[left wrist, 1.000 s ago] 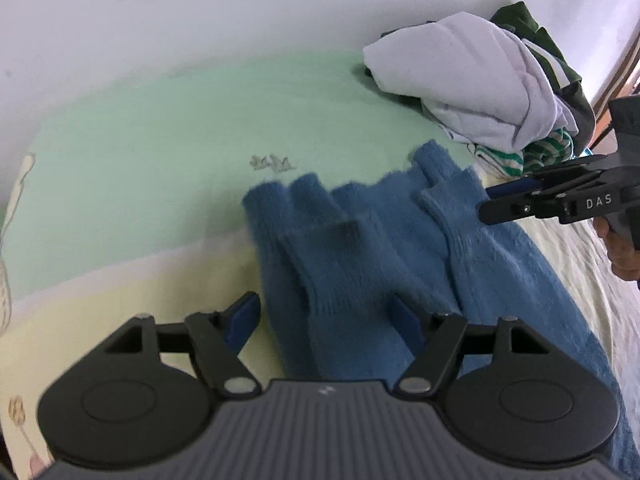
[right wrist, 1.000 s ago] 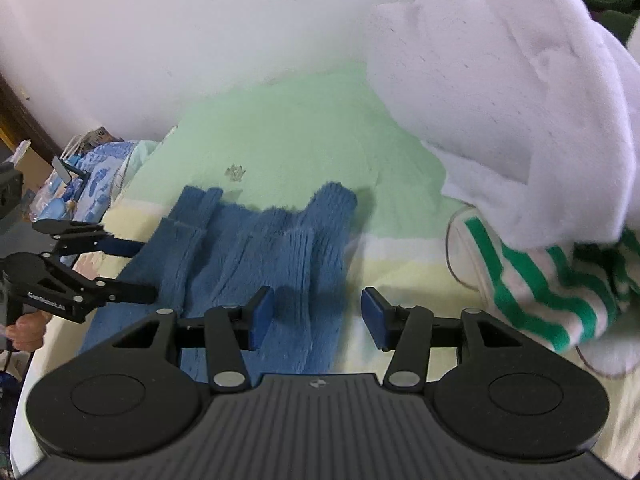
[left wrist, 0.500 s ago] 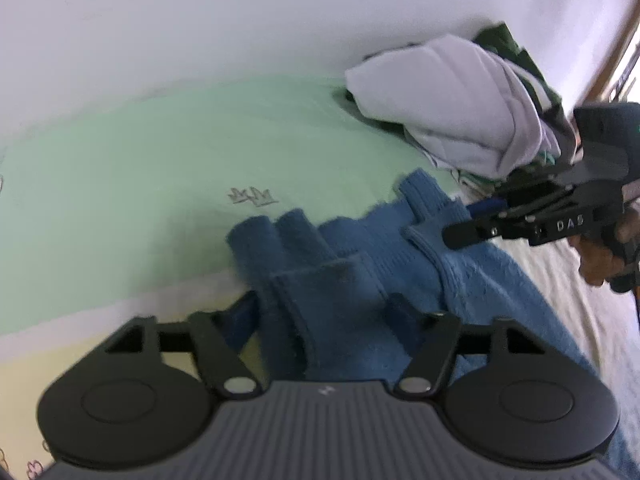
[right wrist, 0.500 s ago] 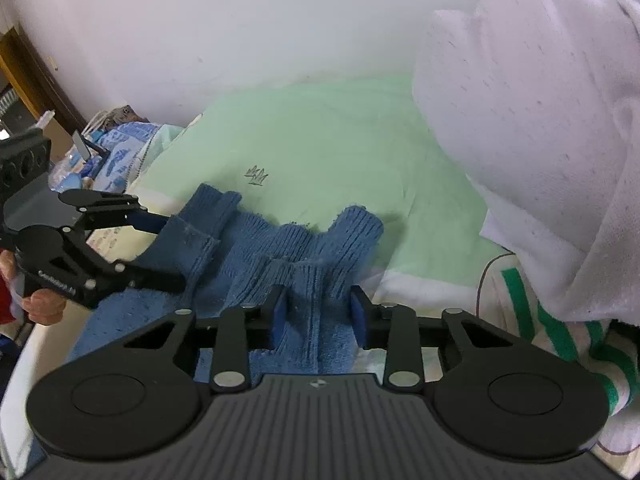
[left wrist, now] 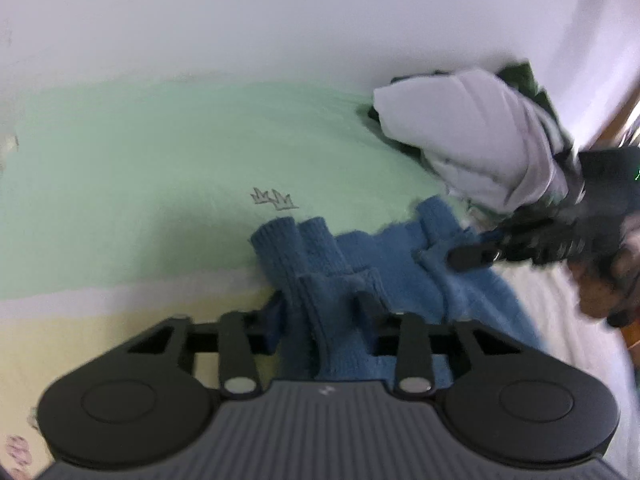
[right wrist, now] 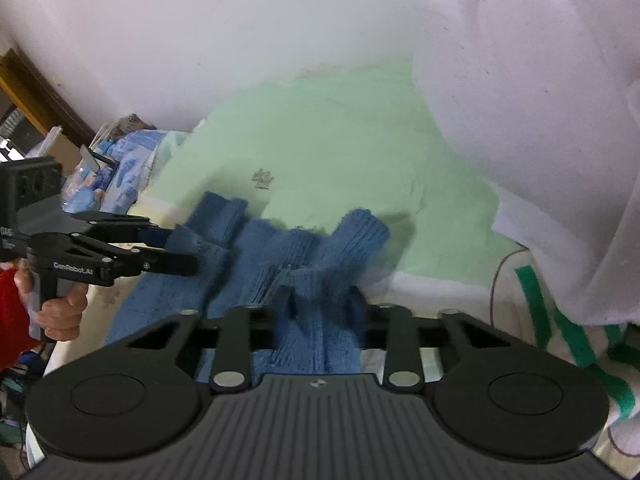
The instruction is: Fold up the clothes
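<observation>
A blue knitted sweater [left wrist: 400, 256] lies bunched on the bed, its ribbed edge toward the wall. In the left wrist view my left gripper [left wrist: 322, 314] has its jaws closing, and the pads press a raised fold of the sweater between them. My right gripper [left wrist: 472, 257] bites the sweater further right in that view. The right wrist view shows the sweater [right wrist: 280, 248] gathered between my right gripper [right wrist: 318, 298], whose jaws are also closing onto the knit. My left gripper [right wrist: 176, 250] grips the sweater's left side there.
The bed sheet [left wrist: 160, 152] is green by the wall and pale yellow nearer me. A pile of clothes with a white garment [left wrist: 468, 136] on top sits at the right, close to a green-striped piece [right wrist: 560, 332]. Blue patterned bedding [right wrist: 120, 172] lies at the far left.
Both grippers have narrowed from wide open onto the sweater, and the knit now bunches up between each pair of fingers. The sweater's edge has drawn together slightly.
</observation>
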Motion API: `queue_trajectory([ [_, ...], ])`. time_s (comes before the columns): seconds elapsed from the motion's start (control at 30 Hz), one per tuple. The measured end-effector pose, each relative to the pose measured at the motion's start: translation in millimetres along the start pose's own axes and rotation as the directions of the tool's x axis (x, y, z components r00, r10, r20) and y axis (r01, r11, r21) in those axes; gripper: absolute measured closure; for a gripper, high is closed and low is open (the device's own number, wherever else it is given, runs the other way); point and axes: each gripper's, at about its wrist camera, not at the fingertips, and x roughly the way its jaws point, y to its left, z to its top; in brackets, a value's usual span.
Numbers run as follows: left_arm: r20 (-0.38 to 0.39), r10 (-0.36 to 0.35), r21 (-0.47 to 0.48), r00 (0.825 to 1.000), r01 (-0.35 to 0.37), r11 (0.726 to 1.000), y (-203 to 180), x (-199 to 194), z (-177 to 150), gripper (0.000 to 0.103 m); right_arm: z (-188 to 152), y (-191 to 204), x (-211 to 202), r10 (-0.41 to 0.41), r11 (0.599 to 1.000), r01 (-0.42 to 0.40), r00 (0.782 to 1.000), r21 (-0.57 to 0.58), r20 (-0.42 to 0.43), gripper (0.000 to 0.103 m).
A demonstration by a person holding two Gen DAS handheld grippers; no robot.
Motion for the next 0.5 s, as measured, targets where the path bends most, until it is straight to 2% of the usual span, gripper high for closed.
queue_trajectory([
  [0.1,0.021,0.054,0.068,0.998,-0.055,0.996,-16.0,-5.7,-0.6,0.091,-1.0,2.6,-9.0,0.01,1.0,-0.01,1.0,0.003,0.026,0.086],
  [0.3,0.07,0.07,0.106,0.995,-0.077,0.991,-31.9,-32.8,2.7,0.093,-0.7,24.7,-32.6,0.034,0.998,-0.03,0.996,-0.049,0.077,0.086],
  [0.5,0.127,0.106,0.141,0.986,-0.124,0.982,-51.2,-72.0,-3.7,0.093,-8.5,53.3,-63.9,0.053,0.988,-0.037,0.993,-0.15,0.105,0.087],
])
